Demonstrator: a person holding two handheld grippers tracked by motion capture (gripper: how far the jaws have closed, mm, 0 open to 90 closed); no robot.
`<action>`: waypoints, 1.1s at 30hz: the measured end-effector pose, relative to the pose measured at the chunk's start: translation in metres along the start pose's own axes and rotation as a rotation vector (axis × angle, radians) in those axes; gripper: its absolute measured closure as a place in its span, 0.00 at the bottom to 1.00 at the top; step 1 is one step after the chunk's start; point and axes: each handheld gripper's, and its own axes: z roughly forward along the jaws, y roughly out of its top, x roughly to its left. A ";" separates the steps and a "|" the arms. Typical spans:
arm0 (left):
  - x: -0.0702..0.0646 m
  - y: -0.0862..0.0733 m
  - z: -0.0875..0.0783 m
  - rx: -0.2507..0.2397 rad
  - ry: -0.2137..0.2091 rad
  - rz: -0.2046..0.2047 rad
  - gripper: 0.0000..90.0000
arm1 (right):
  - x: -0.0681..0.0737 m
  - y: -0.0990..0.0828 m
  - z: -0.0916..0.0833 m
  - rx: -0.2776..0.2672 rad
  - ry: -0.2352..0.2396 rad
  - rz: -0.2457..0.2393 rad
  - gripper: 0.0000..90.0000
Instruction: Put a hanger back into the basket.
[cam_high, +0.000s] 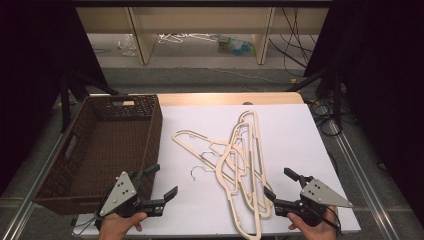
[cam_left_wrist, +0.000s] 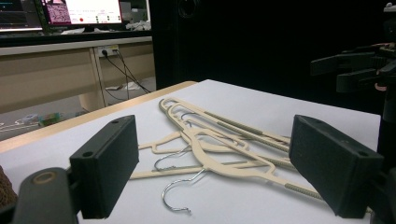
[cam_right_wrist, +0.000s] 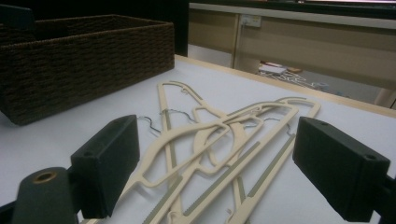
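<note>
Right now I have both grippers spread wide and holding nothing. My left gripper (cam_high: 161, 181) hovers just beside the near corner of the wicker basket (cam_high: 75, 150), its jaws clear of everything. My right gripper (cam_high: 281, 186) sits just right of the pile of cream hangers (cam_high: 243, 165), touching none. That pile lies on the bench (cam_high: 290, 130), to the right of the basket.

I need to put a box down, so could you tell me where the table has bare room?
Bare patches: between the basket and the hangers, and right of the hangers toward the table edge. The middle is crowded with overlapping hangers. Left gripper and right gripper hover open at the near edge.
</note>
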 end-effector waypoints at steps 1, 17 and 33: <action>0.000 0.000 0.000 0.000 0.001 0.002 0.18 | 0.001 0.000 0.000 0.010 0.002 0.012 0.18; -0.001 0.000 0.001 0.003 -0.003 0.014 0.18 | 0.001 0.000 0.004 0.049 0.001 -0.009 0.18; -0.002 -0.001 0.003 0.012 -0.011 0.020 0.18 | 0.001 0.003 0.021 0.262 0.011 -0.012 0.25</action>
